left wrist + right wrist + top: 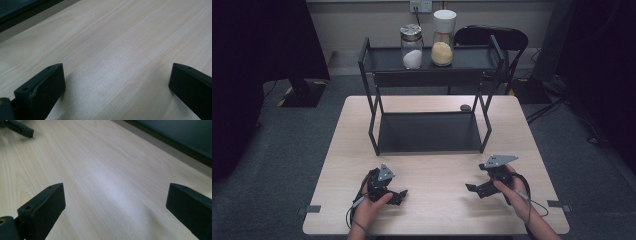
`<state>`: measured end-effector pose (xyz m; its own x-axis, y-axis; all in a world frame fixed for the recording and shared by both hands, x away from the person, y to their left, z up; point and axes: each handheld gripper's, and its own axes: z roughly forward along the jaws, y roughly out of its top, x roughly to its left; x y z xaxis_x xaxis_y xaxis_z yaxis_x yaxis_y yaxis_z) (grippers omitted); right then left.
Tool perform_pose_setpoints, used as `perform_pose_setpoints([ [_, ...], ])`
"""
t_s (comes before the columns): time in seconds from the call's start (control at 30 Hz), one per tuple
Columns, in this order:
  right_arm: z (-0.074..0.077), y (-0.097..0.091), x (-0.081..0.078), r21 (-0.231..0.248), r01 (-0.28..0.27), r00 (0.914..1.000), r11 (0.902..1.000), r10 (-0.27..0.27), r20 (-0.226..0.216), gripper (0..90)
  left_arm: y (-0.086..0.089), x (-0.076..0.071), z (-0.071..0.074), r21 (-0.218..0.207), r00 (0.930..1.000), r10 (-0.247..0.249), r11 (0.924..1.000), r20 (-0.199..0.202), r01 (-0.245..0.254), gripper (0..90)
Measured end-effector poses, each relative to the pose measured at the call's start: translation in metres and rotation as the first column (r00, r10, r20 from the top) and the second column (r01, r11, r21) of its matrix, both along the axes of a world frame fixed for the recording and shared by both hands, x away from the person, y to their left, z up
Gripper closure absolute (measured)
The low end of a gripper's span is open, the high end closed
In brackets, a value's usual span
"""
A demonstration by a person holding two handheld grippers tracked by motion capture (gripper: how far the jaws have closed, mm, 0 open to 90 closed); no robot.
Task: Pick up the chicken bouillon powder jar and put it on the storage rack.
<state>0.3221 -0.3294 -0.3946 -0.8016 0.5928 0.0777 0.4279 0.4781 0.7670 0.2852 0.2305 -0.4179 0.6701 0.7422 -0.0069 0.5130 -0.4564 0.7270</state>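
A pale wooden table (432, 165) stands on grey carpet before a beige wall, a dark chair behind it. At the near left edge, a person's left hand (371, 205) grips the left gripper (398, 196), which rests low over the bare wood; in the left gripper view (116, 82) its black jaws stand wide apart with nothing between them. Centre-rear on the table stands a black two-tier metal shelf rack (430, 75). On its top tier sit a clear glass jar with a metal lid holding white powder (412, 46) and, just beside it to the right, a clear jar with a white cap holding yellow grains (443, 39). At the near right, the right hand (518, 197) holds the right gripper (473, 189), jaws likewise spread wide over empty wood in the right gripper view (115, 201).
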Motion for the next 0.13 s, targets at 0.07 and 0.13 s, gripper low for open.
perform_pose_setpoints([
  [0.07,-0.0005,0.0007,-0.0039,-0.041,-0.01,0.9999,0.9991,0.01,0.003,1.6,0.0,0.0,0.0,0.0,1.0,0.0,1.0,0.0,0.0,0.0],
  [0.13,-0.0028,-0.0013,-0.0084,-0.055,-0.012,0.9999,0.9984,0.012,0.002,1.5,0.0,0.0,0.0,0.0,1.0,0.0,1.0,0.0,0.0,0.0],
])
